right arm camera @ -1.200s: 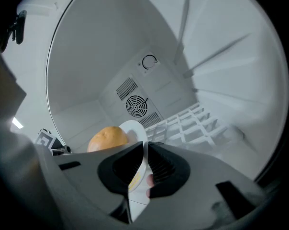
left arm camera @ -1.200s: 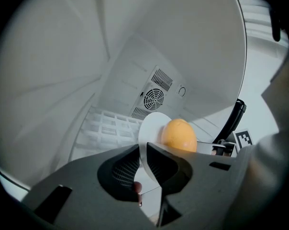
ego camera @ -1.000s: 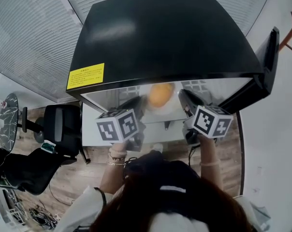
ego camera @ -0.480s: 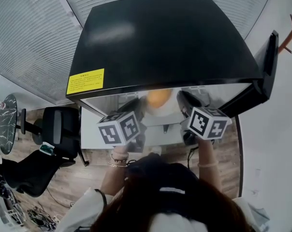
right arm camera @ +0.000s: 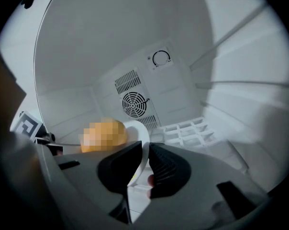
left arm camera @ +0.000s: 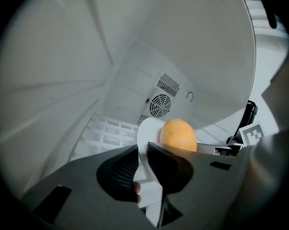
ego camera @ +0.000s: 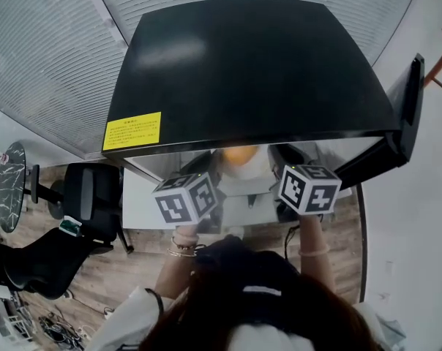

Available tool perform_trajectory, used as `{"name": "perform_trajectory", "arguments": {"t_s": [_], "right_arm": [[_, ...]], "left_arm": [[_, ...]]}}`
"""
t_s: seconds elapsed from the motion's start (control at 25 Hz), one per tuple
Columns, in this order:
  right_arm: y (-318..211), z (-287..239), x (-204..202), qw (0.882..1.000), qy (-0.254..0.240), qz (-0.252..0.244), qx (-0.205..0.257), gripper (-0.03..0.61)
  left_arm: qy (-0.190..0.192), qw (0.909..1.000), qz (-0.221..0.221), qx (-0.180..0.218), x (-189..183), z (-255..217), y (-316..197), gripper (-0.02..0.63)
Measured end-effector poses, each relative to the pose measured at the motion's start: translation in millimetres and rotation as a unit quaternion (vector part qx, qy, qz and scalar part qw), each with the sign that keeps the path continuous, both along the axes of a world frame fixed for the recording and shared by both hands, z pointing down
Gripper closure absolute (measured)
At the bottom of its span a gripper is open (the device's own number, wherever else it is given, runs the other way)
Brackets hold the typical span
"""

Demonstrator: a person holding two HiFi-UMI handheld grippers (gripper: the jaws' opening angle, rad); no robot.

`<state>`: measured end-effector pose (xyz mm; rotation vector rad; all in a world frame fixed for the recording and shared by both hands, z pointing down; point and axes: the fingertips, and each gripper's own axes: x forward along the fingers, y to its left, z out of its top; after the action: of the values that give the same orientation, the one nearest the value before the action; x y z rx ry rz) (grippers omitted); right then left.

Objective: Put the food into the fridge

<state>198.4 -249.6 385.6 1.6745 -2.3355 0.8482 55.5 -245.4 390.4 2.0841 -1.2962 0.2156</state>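
While I stand on the wooden floor (ego camera: 126,269), a black office chair (ego camera: 93,192) sits at my left and the glossy black fridge (ego camera: 250,64), yellow label (ego camera: 132,130) on its top, fills the middle. My left gripper (left arm camera: 143,150) has the rim of the round white plate (left arm camera: 148,128) between its fingers, which have just been easing apart yet touch it on both sides. On that plate, inside the fridge, lies the round orange food (left arm camera: 178,134), before a round fan grille (left arm camera: 159,105). My right gripper (right arm camera: 147,150) is clamped on the opposite rim. Whether the plate rests on the white grid shelf (left arm camera: 108,131) I cannot tell; from above, the fridge top hides most of it. The black open door (ego camera: 407,101) stands at right.
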Motion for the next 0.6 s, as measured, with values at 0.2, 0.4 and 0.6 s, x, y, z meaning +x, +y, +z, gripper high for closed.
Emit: {"name": "perform_trajectory", "arguments": {"t_s": [0.2,0.4,0.6], "right_arm": [[-0.9,1.8,-1.0,1.000,0.016,0.005,-0.011,0.527],[-2.4,3.2,0.7,0.999,0.041,0.023,-0.012,0.526],[-2.7,4.5,1.1,0.997,0.068,0.027,-0.010,0.525]], "left_arm": [[-0.015,0.9997,-0.010,-0.013,-1.2,2.7,-0.8,0.548],[-0.032,0.9993,-0.005,-0.019,0.5,4.4,-1.2,0.545],[-0.039,0.9987,0.009,-0.032,1.1,6.1,-1.3,0.541]]}}
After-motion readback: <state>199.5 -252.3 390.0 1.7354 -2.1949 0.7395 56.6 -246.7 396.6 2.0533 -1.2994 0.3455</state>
